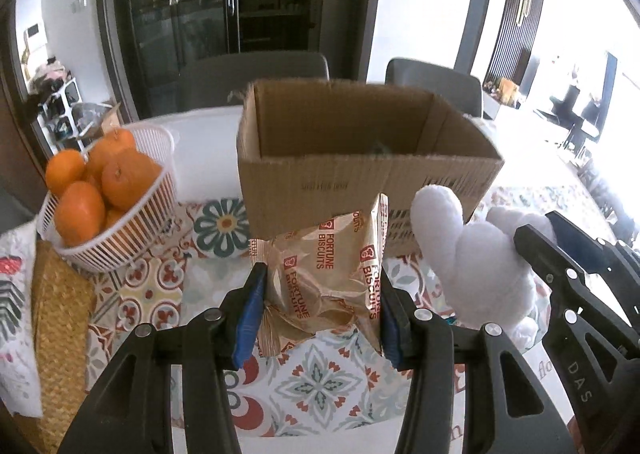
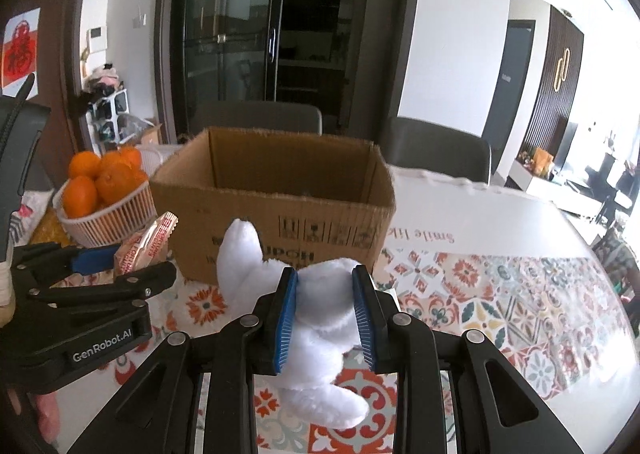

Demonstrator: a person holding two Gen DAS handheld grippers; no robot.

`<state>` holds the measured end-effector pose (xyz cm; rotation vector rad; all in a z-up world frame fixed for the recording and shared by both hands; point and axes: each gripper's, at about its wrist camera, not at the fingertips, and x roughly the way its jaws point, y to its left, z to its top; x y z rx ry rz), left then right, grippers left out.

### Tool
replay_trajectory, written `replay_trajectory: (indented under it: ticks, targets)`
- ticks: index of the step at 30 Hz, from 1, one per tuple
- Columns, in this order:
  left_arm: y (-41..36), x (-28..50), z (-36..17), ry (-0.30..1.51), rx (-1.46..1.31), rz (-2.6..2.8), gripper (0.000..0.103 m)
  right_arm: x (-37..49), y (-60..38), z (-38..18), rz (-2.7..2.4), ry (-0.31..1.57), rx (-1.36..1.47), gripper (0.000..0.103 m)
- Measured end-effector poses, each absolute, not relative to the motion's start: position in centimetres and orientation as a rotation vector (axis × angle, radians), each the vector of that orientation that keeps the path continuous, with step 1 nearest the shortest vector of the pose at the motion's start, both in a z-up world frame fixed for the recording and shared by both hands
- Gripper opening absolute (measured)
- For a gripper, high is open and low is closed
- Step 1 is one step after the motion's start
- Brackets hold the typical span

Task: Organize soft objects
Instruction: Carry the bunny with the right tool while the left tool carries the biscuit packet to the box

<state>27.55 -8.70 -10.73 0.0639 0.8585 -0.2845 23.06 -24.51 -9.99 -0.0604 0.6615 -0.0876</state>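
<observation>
Plush toy [image 2: 320, 318] is clamped in right claw [image 2: 326, 318], biscuit packet [image 1: 324, 278] is pinched in left claw [image 1: 320, 294]; both are held just before cardboard box [image 1: 360, 170], orange basket [image 1: 116, 210] left of it.

Left hand-held gripper [image 1: 320, 310] clamped a Fortune Biscuits packet [image 1: 324, 278] before an open cardboard box [image 1: 360, 170]; white plush toy [image 1: 476, 266] alongside, orange basket [image 1: 116, 198] near tabletop's left edge.

Fruit basket [image 1: 120, 230] left of box [image 1: 360, 158].
</observation>
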Motion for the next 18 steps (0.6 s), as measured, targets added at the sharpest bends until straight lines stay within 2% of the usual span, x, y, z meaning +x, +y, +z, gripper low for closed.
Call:
replay_trajectory:
  ticks: [18]
  targets:
    - [-8.8,28.5,-4.2,0.748,0.081,-0.28,0.049,23.0,-24.2,-3.6,-0.101,0.517,-0.061,0.029]
